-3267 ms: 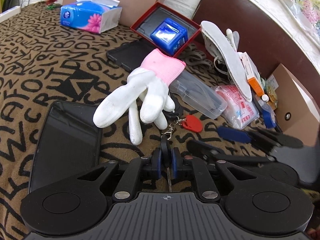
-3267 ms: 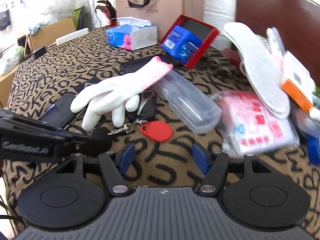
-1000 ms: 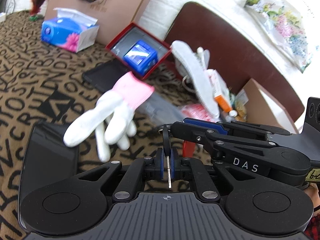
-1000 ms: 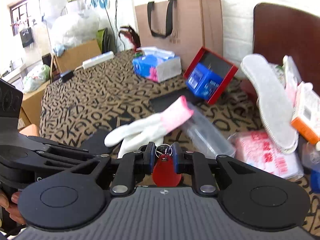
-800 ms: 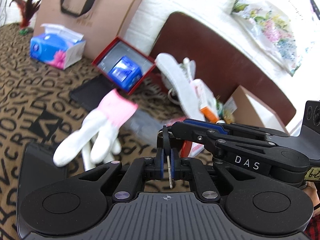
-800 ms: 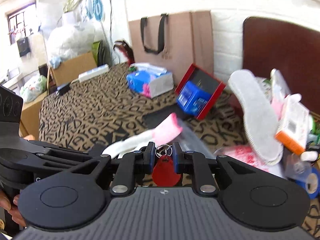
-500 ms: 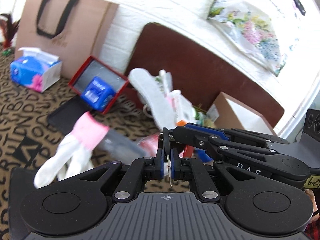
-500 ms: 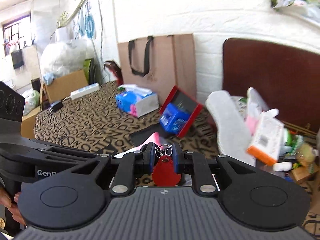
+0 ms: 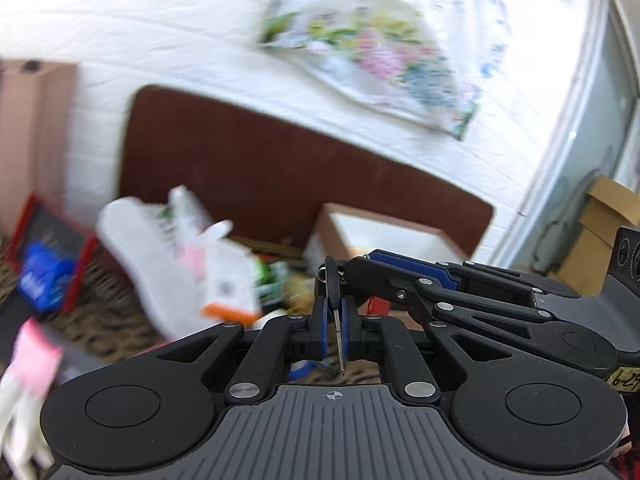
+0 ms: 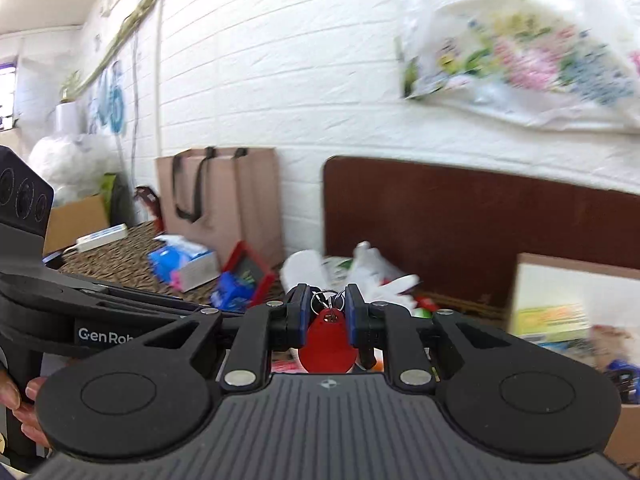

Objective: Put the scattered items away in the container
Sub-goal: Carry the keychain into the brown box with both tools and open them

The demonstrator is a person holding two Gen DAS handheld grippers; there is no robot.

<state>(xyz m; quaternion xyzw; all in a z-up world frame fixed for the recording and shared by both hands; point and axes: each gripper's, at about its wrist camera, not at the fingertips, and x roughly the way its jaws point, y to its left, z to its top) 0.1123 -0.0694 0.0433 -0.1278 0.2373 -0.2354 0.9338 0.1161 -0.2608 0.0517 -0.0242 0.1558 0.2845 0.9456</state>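
The left gripper (image 9: 335, 330) is clenched on a key (image 9: 338, 334), whose blade stands between the blue pads, and the right gripper (image 10: 328, 322) grasps the key ring (image 10: 328, 301), with a red tag (image 10: 327, 345) hanging below it. Both hold the bunch in the air, above the blurred clutter. The cardboard box (image 10: 576, 304) stands ahead at the right, before the brown board (image 10: 460, 216).

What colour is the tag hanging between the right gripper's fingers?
Red; the key tag shows best in the right wrist view.
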